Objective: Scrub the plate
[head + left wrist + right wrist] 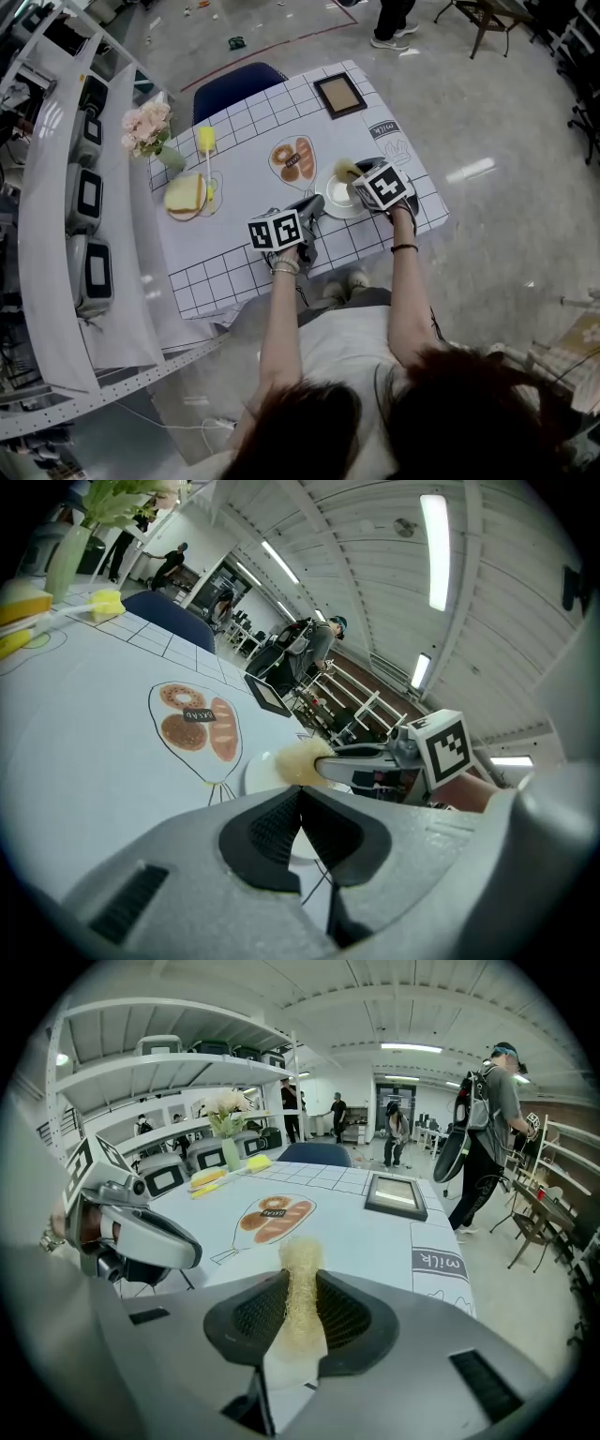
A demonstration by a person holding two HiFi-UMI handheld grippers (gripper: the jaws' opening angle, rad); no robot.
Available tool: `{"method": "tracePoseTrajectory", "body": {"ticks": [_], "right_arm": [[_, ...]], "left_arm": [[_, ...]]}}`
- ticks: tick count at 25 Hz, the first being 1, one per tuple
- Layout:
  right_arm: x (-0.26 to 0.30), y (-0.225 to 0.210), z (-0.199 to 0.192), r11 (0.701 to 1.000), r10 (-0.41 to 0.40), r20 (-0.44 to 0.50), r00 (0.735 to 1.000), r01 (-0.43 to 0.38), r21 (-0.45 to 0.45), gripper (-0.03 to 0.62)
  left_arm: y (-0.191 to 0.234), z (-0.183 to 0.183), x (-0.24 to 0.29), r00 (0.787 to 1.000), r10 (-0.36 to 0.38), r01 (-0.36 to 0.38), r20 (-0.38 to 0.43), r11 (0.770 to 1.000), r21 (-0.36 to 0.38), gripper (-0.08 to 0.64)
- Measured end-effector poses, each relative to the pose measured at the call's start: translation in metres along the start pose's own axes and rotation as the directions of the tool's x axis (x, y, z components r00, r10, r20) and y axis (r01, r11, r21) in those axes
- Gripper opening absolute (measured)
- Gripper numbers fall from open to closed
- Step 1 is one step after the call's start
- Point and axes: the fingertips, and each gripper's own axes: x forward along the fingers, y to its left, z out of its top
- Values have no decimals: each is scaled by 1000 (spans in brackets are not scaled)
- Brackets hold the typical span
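- Because the marker cube and body of my right tongs (352,183) sit over it in the head view, I see only the left part of the plate (333,199); its right side is covered.
- In the right gripper view the plate is almost wholly hidden behind the tongs' own grey body.
- My right tongs are clamped on one straw-coloured fibrous scrubber (302,1258). It stands up between them, and its lower end is lost in the gap.
- My left tongs (300,797) are drawn narrow, the pads (267,832) meeting at their tips with a white sliver of the plate's rim pinched between them. The tongs cut off the rest of that rim.
- The left gripper view shows the scrubber over the plate's far side, though I cannot tell whether it touches.
- The plate lies on the gridded tabletop (225,262) near my edge, just beside the printed bread drawing (292,159).
- I count two tongs, one plate, one scrubber, one picture frame (339,95), one yellow brush (205,141), one bunch of pink flowers (146,125), and one pale slab that looks like bread (185,194).
- Distant people in the gripper views are too small to count.
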Motion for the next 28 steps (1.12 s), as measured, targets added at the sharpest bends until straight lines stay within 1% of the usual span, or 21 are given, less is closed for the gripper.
{"method": "tracePoseTrajectory", "body": {"ticks": [4, 13, 18, 23, 28], "right_arm": [[-7, -5, -3, 1000, -28, 1, 1000, 28, 4, 80], [-19, -5, -7, 999, -25, 7, 1000, 25, 27, 80], [-24, -11, -15, 998, -51, -9, 999, 51, 33, 80], [-27, -6, -15, 999, -43, -13, 999, 43, 33, 80], [-31, -1, -21, 999, -28, -47, 998, 30, 34, 80]], "left_arm": [[-4, -2, 2, 1000, -16, 16, -4, 1000, 2, 11], [-10, -7, 6, 999, -37, 37, -22, 999, 3, 11], [-13, -10, 6, 998, -47, 47, -29, 999, 7, 11], [-13, -10, 5, 998, -55, 55, -23, 998, -5, 11], [-15, -12, 4, 998, -63, 63, -17, 998, -22, 11]]}}
